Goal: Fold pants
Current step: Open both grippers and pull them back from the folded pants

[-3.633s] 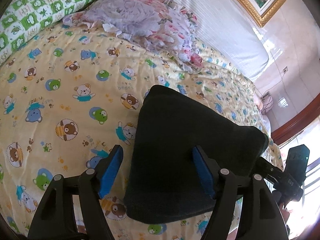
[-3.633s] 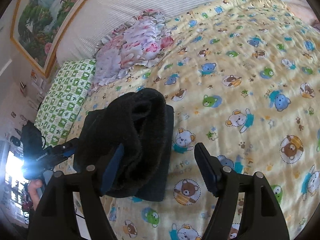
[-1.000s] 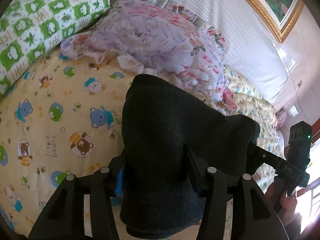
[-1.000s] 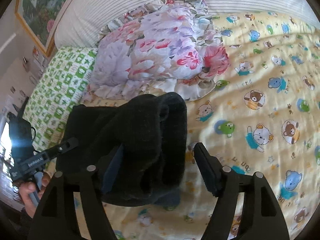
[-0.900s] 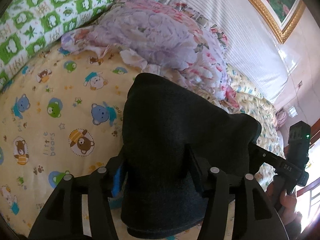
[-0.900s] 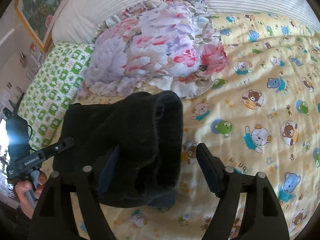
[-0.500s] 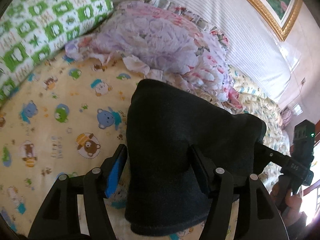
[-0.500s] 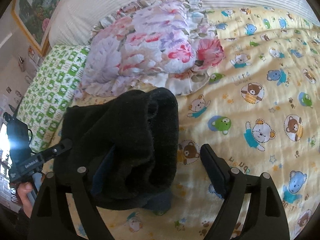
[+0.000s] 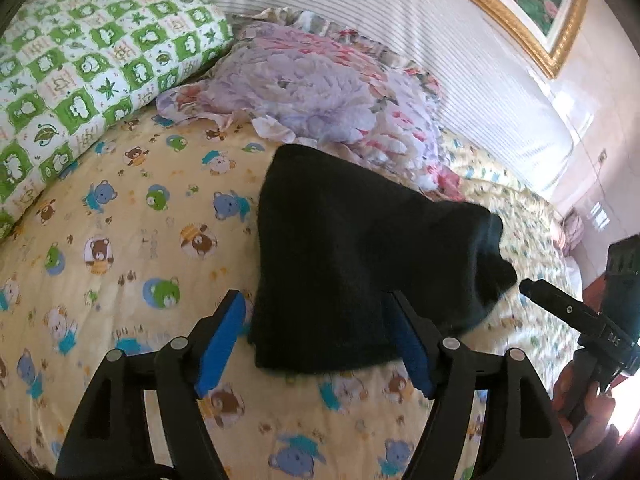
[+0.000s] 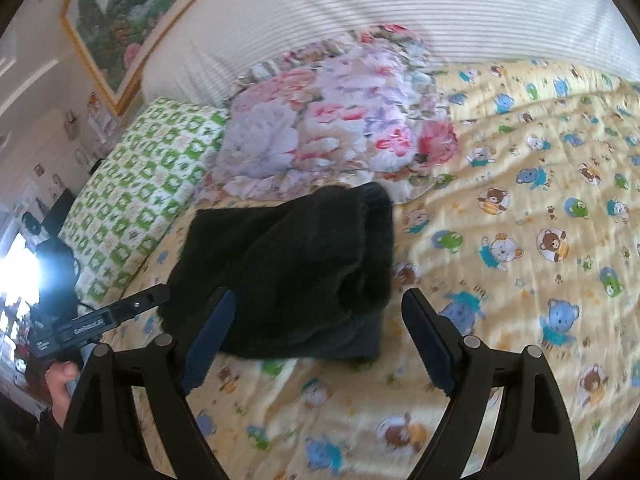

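Observation:
The black pants (image 9: pixel 352 240) lie folded in a thick bundle on the yellow bear-print quilt (image 9: pixel 120 264), just in front of the pillows. My left gripper (image 9: pixel 316 296) straddles their near edge with its jaws opening; its blue pads (image 9: pixel 222 340) stand clear of the cloth. In the right wrist view the pants (image 10: pixel 288 264) show their rolled end. My right gripper (image 10: pixel 318 294) is open around that near end, not pressing on it. Each view shows the other gripper at its side edge, held by a hand (image 10: pixel 60 376).
A floral pillow (image 9: pixel 312 92) lies right behind the pants and a green-and-white checked pillow (image 9: pixel 80 60) beside it. Behind them are the striped headboard (image 10: pixel 400 12) and a gold-framed picture (image 10: pixel 132 12). The quilt (image 10: pixel 520 240) stretches to the right.
Both grippers widened their jaws and drew back from the pants. The bundle, squeezed between the left pads a second ago, now rests free on the quilt.

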Demonstrator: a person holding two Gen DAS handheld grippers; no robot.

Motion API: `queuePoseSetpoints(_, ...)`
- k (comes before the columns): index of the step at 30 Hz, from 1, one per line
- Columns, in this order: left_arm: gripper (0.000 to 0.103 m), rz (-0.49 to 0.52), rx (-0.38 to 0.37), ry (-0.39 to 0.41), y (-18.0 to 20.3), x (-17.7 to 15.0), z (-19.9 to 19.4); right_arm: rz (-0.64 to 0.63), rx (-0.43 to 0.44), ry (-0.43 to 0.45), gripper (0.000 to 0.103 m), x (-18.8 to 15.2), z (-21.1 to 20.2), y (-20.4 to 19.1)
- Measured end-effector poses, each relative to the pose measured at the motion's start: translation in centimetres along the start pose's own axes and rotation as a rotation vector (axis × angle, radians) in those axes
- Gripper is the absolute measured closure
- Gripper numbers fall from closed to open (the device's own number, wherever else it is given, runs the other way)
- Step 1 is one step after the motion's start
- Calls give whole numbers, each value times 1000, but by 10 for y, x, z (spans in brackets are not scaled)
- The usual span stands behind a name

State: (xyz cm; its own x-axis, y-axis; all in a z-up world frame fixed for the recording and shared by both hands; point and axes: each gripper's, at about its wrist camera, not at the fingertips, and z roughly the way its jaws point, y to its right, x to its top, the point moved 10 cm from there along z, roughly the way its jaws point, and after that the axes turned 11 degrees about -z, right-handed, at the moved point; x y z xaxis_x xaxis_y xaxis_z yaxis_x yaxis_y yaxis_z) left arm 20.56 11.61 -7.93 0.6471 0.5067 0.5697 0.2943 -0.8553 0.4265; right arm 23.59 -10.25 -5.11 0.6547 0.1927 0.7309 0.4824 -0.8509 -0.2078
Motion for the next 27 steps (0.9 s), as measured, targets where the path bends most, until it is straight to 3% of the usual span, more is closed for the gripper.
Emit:
queuePoseSetpoints(6, 27, 35, 3, 5, 8, -16, -13, -123, -15, -30, 17, -17, 0, -37)
queuePoseSetpoints(11, 21, 60, 75, 60, 4, -19, -25, -200, -51, -27, 6, -22, 0, -54)
queuePoseSetpoints(14, 21, 71, 102, 70, 0, -23, -28, -239, -80, -20, 6, -24, 0, -57)
queuePoseSetpoints(27, 19, 74, 162, 79, -7, -42, -32, -224, -109, -25, 5, -40, 0, -52)
